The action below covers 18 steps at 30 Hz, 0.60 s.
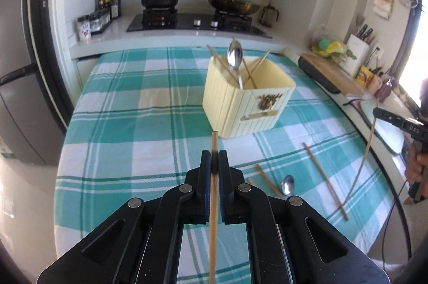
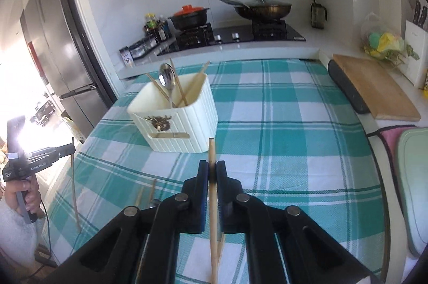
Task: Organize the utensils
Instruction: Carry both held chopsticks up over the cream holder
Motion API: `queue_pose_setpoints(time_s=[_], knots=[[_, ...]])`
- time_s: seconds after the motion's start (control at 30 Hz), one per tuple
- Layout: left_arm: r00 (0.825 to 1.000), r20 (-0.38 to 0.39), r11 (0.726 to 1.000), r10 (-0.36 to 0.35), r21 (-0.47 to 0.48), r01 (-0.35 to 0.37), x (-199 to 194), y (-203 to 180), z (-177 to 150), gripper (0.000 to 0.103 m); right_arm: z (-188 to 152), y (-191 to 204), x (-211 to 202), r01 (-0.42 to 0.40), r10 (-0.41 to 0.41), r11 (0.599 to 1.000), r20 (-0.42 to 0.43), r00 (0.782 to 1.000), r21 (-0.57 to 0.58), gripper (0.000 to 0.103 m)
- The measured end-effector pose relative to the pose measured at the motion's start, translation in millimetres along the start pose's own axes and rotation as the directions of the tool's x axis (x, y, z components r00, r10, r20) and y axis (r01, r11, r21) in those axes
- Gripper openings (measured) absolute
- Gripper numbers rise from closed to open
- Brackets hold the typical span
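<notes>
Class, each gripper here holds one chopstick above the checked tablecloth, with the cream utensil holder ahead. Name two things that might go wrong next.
1. The left gripper pinches its chopstick near one end; the long free part might swing or slip.
2. The utensil holder already carries leaning chopsticks and a spoon; a chopstick being dropped in, such as the right gripper's, could knock them.

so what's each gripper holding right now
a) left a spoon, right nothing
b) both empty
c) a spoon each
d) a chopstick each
d: the left gripper is clamped on a wooden chopstick, and the right gripper on another chopstick; the loose spoon lies on the tablecloth.
</notes>
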State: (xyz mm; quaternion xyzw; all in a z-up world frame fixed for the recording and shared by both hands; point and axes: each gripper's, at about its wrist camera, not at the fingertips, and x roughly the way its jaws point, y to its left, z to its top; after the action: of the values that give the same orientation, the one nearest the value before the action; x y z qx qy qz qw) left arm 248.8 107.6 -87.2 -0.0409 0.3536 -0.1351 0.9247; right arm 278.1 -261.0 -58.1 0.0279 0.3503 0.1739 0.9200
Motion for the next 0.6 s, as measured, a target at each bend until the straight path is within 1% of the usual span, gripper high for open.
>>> queue_pose_setpoints(time_s=[0.13, 0.27, 0.37, 0.6], knots=[[0.997, 0.072, 1.0, -0.023, 0.002, 0.023, -32, -6, 7, 0.003, 2, 13, -32, -0.002, 0.004, 1.0, 0.062, 0.998, -0.021, 0.006], [0.991, 0.128, 0.999, -0.035, 0.015, 0.033, -50, -14, 13, 0.003, 7, 22, -49, 0.002, 0.002, 0.999, 0.124, 0.992, -0.034, 0.006], [0.988, 0.148, 0.999, -0.04, 0.018, 0.038, -54, -16, 17, 0.003, 11, 28, -55, 0.014, -0.006, 0.999, 0.167, 0.986, -0.044, 0.006], [0.985, 0.168, 0.999, -0.047, 0.016, 0.045, -58, -15, 22, 0.003, 24, 34, -56, 0.012, -0.001, 0.998, 0.189, 0.982, -0.062, 0.006]])
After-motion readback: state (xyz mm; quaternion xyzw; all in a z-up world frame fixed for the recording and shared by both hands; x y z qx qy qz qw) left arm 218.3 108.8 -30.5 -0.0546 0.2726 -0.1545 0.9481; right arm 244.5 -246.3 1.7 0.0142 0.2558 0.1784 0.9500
